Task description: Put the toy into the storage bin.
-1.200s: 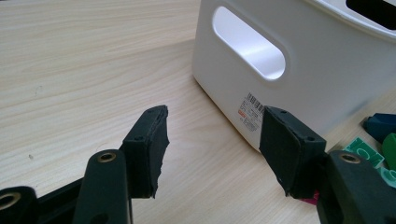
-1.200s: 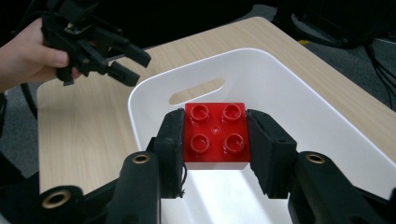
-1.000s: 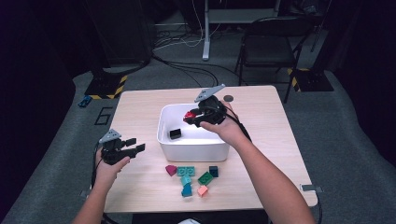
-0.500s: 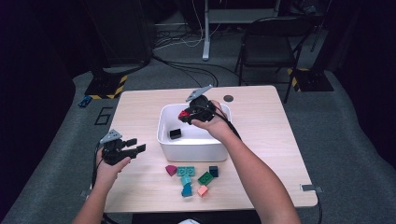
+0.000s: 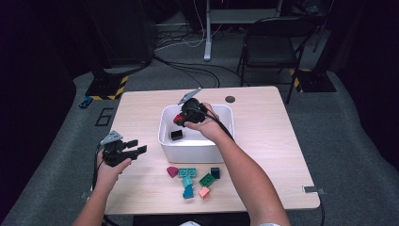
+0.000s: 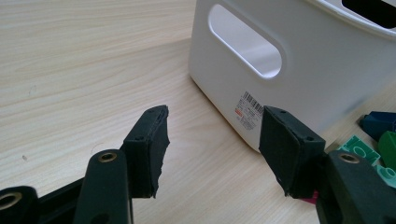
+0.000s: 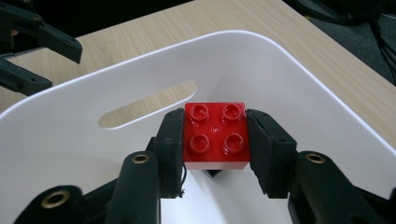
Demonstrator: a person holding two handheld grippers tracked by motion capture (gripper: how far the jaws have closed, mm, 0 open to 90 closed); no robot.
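Note:
My right gripper is shut on a red four-stud brick and holds it over the inside of the white bin. A black brick lies on the bin's floor, and a dark corner of it peeks out under the red one in the right gripper view. My left gripper stands open above the table, left of the bin, with nothing between its jaws.
Several loose bricks lie in front of the bin: a magenta one, teal ones, a green one, a dark blue one, a pink one. A dark round hole marks the table's far side. A chair stands beyond.
My right gripper has carried the red brick leftward and down, from the bin's far right side to over its left half. The left gripper has stayed in place.

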